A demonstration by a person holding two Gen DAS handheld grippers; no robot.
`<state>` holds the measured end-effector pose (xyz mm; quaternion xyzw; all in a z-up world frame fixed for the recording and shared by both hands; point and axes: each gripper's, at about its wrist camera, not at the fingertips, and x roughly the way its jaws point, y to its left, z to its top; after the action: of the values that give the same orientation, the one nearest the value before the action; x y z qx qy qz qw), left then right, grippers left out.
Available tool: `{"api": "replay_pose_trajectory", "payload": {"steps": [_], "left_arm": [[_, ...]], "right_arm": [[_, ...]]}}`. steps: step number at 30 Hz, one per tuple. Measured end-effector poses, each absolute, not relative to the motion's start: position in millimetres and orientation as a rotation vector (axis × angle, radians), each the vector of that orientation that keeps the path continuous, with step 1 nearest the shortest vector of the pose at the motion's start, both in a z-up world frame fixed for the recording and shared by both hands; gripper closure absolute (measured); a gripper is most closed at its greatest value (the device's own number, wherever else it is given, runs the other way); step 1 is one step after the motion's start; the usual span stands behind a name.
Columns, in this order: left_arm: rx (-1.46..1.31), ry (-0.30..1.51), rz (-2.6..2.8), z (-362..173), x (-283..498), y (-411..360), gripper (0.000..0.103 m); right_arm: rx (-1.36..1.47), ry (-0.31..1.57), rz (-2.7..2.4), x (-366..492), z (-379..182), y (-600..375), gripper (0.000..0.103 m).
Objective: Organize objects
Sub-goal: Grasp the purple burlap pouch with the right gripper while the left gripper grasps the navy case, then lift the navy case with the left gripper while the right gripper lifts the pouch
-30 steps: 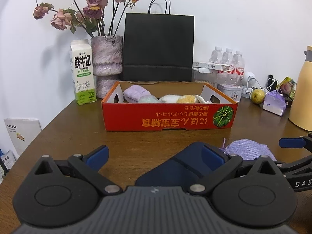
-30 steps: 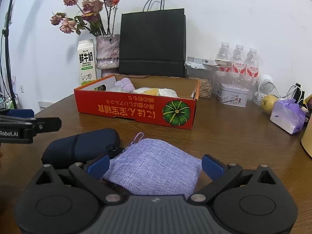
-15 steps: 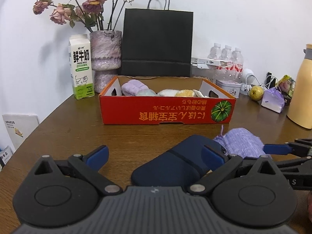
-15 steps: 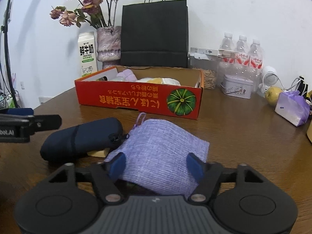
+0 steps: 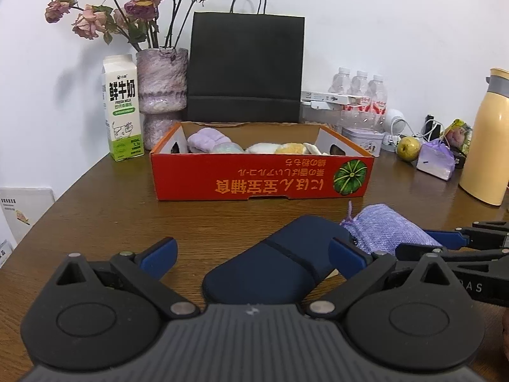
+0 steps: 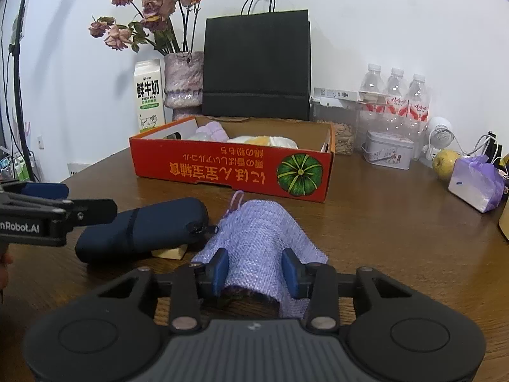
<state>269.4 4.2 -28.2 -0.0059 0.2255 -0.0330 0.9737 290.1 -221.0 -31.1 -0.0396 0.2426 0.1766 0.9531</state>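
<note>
Your right gripper (image 6: 254,272) has just been closing its jaws, and now the blue pads pinch the near end of the purple mesh pouch (image 6: 261,232) from both sides, while the jaws of your left gripper (image 5: 251,254) stand spread wide, with the dark blue case (image 5: 286,261) lying between them but not touched by the pads. The pouch lies on the wooden table (image 6: 397,229), near the front wall of the red cardboard box (image 6: 229,165), and the case lies just to its left, with its zipper end touching the pouch and a small pale block (image 6: 168,251) under its near edge. I think the step now is to lift the pouch and bring it into the box, where some soft things already lie at the left side. Be careful, because the pouch is soft fabric and you hold only its near end, so the far part may hang down and catch on the box wall if you carry it low. The drawstring loop may also drag on the zipper of the case and pull the case with it. If the cloth slides between the pads, the pouch can fall short of the box
</note>
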Motion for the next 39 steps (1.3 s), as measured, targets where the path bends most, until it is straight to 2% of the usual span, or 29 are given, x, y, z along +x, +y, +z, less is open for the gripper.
{"api": "replay_pose_trajectory", "payload": {"steps": [7,17,23,27,29,39], "left_arm": [[-0.013,0.464,-0.068,-30.0,270.4,3.8,0.0],[-0.012,0.471,-0.076,-31.6,270.9,3.6,0.0],[-0.012,0.472,-0.074,-32.2,270.6,3.4,0.0],[-0.013,0.473,-0.074,-32.3,270.6,3.6,0.0],[-0.011,0.473,-0.074,-32.5,270.6,3.7,0.0],[-0.004,0.486,-0.074,-33.6,271.3,2.0,0.0]], "right_arm": [[-0.071,0.455,0.371,282.0,-25.6,-226.1,0.08],[-0.059,0.439,0.378,277.4,-23.2,-233.6,0.082],[-0.06,0.447,0.366,279.0,-25.8,-232.6,0.076],[-0.064,0.434,0.367,276.8,-24.8,-232.2,0.077],[-0.065,0.426,0.37,274.4,-23.8,-231.6,0.085],[-0.03,0.297,0.379,259.1,-9.9,-241.4,0.092]]}}
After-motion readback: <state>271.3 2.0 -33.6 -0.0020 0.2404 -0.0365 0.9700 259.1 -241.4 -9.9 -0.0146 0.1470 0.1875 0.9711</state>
